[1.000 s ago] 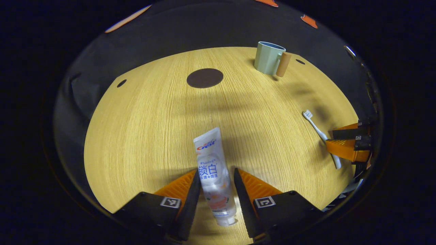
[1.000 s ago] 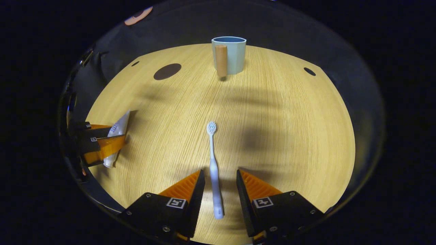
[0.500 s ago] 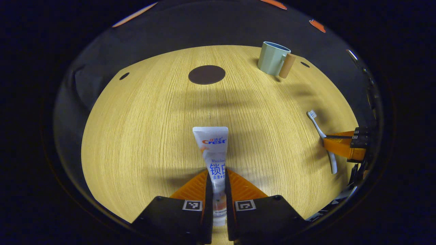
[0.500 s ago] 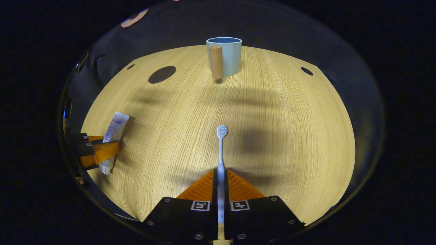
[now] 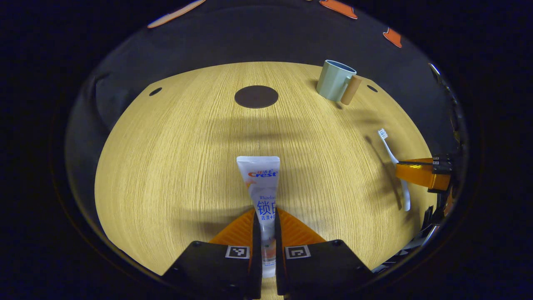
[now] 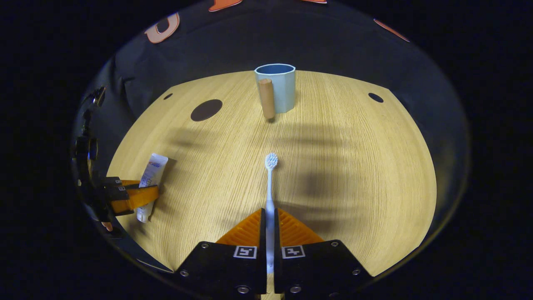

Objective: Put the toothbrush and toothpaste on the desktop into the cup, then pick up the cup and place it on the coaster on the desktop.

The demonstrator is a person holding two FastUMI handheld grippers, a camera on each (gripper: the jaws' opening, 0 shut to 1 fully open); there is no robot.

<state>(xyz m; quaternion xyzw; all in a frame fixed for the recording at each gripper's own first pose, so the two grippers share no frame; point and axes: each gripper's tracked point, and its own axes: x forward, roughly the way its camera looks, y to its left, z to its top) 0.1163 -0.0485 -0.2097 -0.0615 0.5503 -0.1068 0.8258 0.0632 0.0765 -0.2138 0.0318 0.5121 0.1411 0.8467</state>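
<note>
Straight ahead of the right claw [image 6: 270,233], at the far edge of the counter [image 6: 354,166], we note the cup [image 6: 280,85] standing upright with its mouth open to the ceiling and its handle turned toward us. That line is what the coming move turns on: the toothbrush [image 6: 270,183] lies with its long axis pointing at the cup, bristle head leading, handle end pinched between the closed fingers of this claw. From the left gripper view the cup [image 5: 334,80] sits far off and up to the right, with the coaster [image 5: 256,96] nearer the middle. We judge the right claw the better lined up of the two.

The left claw [image 5: 266,241] is clamped on the lower part of the toothpaste [image 5: 260,183], cap end back between the fingers, crimped flat end pointing forward toward the coaster rather than the cup. We judge both items must be tipped upright over the cup's mouth before release. Cup and coaster stand well apart; nothing is in the cup that we can see.
</note>
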